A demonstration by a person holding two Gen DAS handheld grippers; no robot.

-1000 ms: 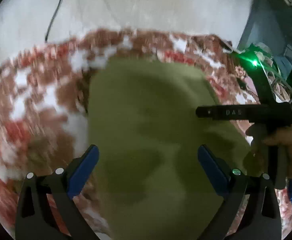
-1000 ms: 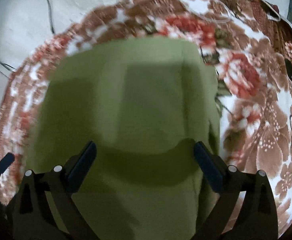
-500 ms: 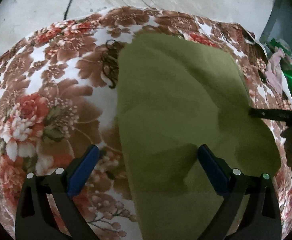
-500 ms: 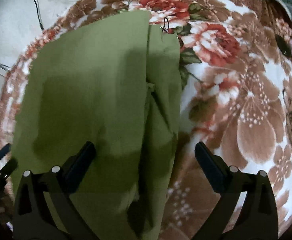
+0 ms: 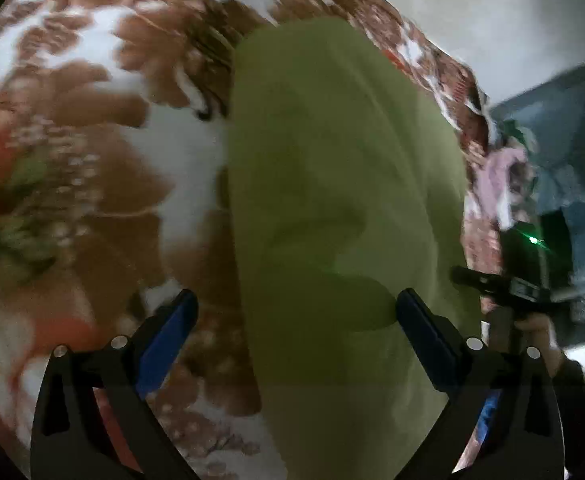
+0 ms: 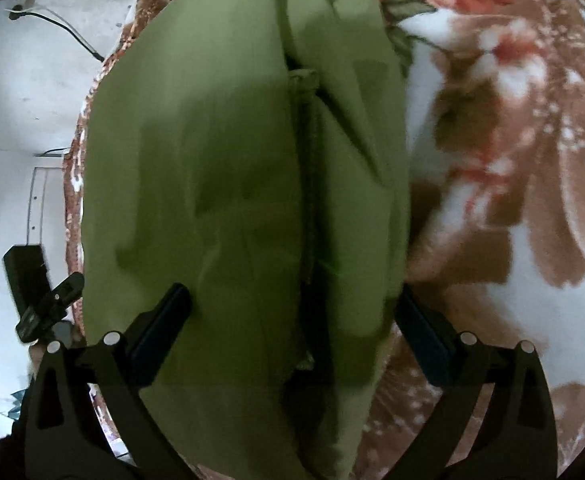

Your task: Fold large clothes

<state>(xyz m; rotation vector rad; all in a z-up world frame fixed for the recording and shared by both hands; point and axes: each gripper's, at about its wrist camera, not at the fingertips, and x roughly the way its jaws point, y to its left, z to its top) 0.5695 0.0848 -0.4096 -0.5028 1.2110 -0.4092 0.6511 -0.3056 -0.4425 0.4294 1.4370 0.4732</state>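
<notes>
Over the floral blanket (image 5: 92, 184), both tongs (image 5: 296, 312) (image 6: 292, 308) gape wide above the green garment (image 6: 232, 160).

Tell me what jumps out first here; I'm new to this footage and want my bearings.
The olive-green garment fills the middle of both views, folded lengthwise with a dark seam running down it in the right wrist view. It lies on a floral blanket in brown, white and red. Both the left gripper and the right gripper hover open over it, holding nothing.
</notes>
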